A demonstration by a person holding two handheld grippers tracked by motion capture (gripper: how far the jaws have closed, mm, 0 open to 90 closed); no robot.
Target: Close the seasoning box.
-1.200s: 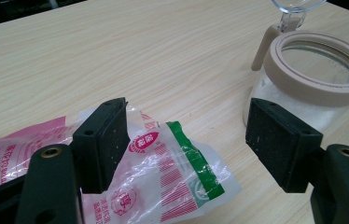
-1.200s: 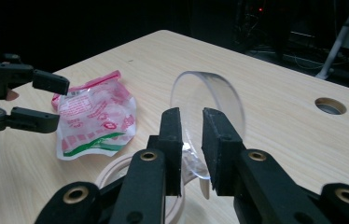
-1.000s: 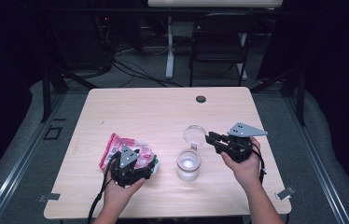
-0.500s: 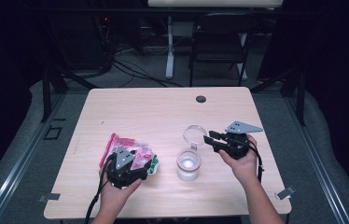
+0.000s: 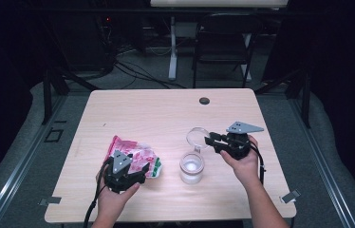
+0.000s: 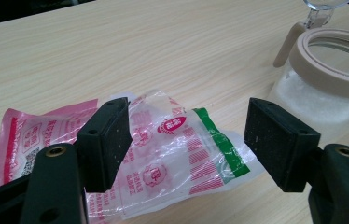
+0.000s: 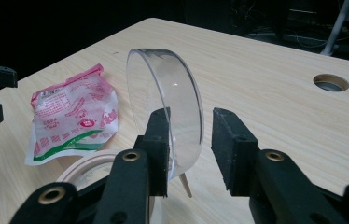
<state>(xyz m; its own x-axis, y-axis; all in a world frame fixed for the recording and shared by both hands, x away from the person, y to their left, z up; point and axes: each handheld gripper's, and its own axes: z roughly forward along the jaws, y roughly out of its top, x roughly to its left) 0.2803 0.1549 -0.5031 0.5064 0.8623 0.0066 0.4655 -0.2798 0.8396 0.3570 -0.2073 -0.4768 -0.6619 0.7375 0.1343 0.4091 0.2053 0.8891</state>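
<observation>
In the high view the left gripper point(image 5: 124, 172) covers the lower edge of the bag point(image 5: 133, 154), and its jaws cannot be made out there. The print on the bag is too small to read. In the left gripper view the jar point(image 6: 324, 77) is cut off by the right edge and the lid point(image 6: 324, 4) by the top edge. In the right gripper view the near jaw hides the lid's lower rim, and the jar's rim point(image 7: 88, 165) is cut off at the bottom.

Crumpled pink-and-green plastic bag point(image 6: 163, 149) beside open clear jar point(image 5: 191, 167), lid point(image 7: 168, 112) upright.
</observation>
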